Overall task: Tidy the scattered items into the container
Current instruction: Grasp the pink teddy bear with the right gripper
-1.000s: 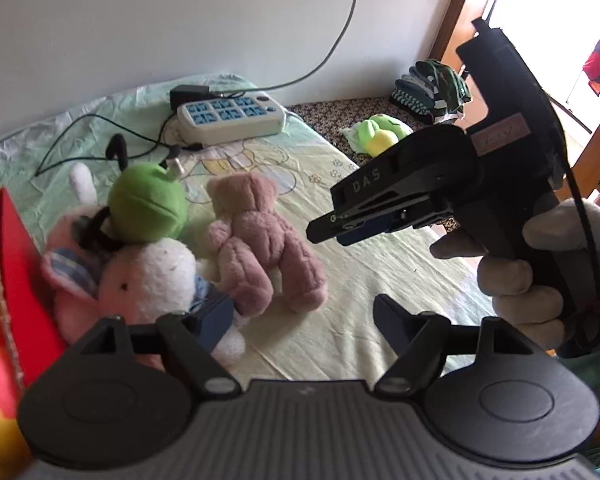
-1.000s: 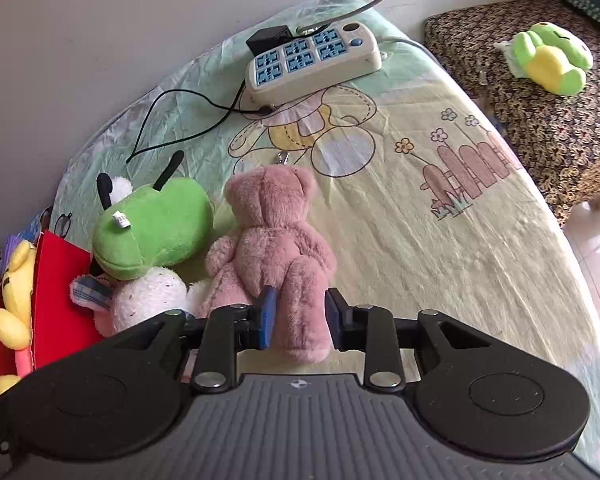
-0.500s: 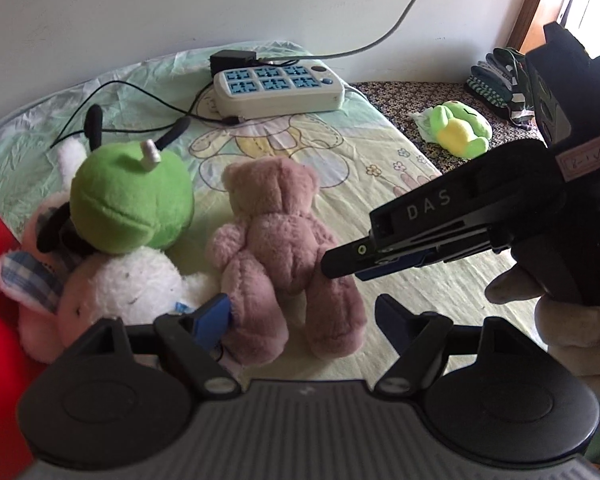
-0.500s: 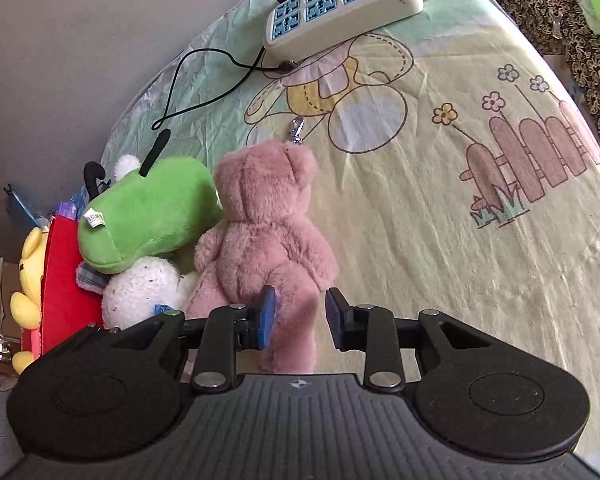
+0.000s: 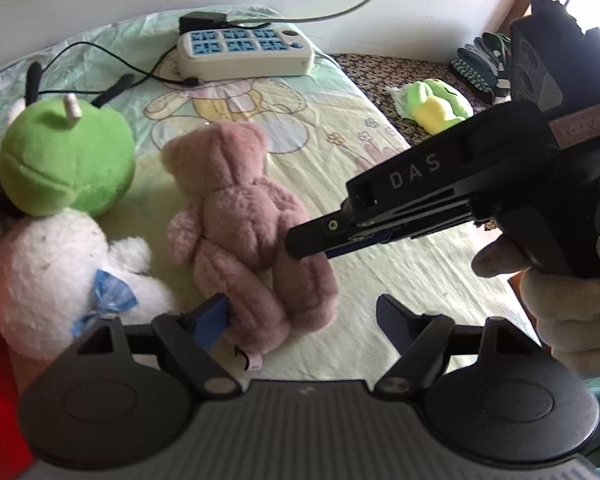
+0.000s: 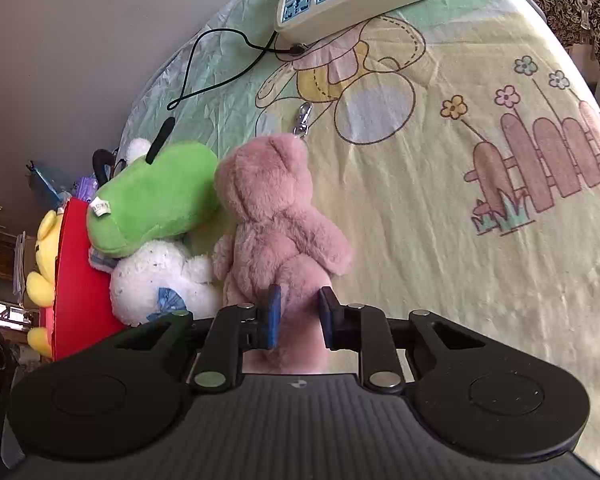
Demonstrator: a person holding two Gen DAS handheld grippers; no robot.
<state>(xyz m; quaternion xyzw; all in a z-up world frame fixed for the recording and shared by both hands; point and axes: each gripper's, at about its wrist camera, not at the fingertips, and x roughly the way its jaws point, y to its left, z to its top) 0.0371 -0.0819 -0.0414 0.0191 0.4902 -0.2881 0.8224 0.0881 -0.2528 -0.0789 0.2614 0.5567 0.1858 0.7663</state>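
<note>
A pink teddy bear (image 5: 236,220) lies face down on the cartoon-print sheet (image 5: 340,136). My left gripper (image 5: 300,320) is open and empty, its fingers straddling the bear's legs. My right gripper (image 6: 298,316) is narrowly open around one of the bear's (image 6: 276,224) legs; in the left wrist view it (image 5: 316,240) hovers just right of the bear. A green plush (image 5: 64,160) rests on a white plush (image 5: 52,276) to the left. The red container (image 6: 72,280) stands at the far left with a yellow plush (image 6: 44,240) in it.
A white power strip (image 5: 244,52) with black cables lies at the back of the bed by the wall. A green-yellow frog toy (image 5: 436,104) and folded gloves (image 5: 480,64) sit on a patterned stool to the right.
Both grippers have moved closer to the pink bear. The right gripper's fingers have come down around the bear's leg and stand a little wider apart.
</note>
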